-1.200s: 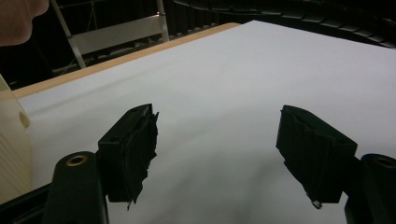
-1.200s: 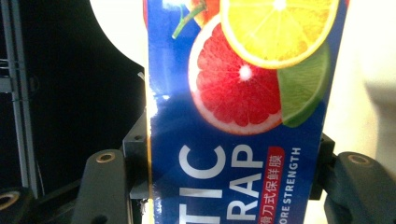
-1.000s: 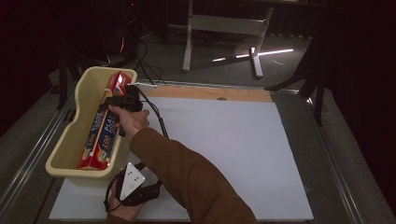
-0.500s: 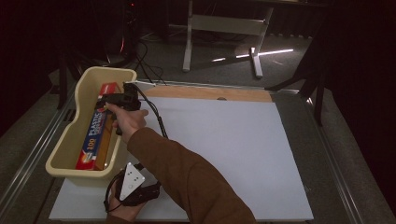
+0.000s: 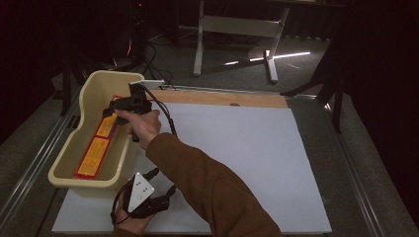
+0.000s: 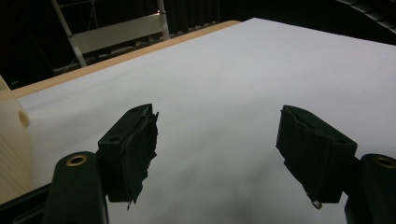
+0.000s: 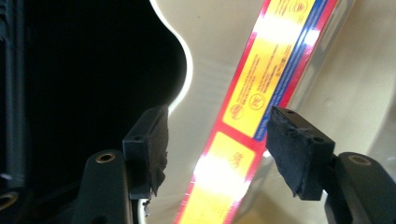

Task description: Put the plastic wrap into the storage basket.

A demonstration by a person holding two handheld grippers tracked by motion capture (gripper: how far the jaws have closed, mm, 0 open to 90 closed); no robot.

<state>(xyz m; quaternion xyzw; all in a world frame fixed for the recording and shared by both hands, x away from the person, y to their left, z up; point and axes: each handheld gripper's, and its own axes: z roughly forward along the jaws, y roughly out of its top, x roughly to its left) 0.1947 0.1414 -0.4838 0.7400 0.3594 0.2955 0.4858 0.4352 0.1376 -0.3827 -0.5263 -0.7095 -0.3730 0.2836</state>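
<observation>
The long red-and-yellow box [image 5: 93, 154], tilted up a second ago, is now being seen lying flat in the cream bin [image 5: 101, 77] at the left edge of the white sheet [image 5: 237, 148]. The box's printed label is being shown close up by the right gripper view. The right gripper [image 7: 219, 149] is being held over it, its jaws just narrowed yet apart, pinching nothing. The left gripper [image 6: 217, 149] is being kept spread over bare sheet.

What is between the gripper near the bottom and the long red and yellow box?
The cream tub's side wall, in the high view: the box lies inside the tub, the left gripper outside on the white sheet.
</observation>
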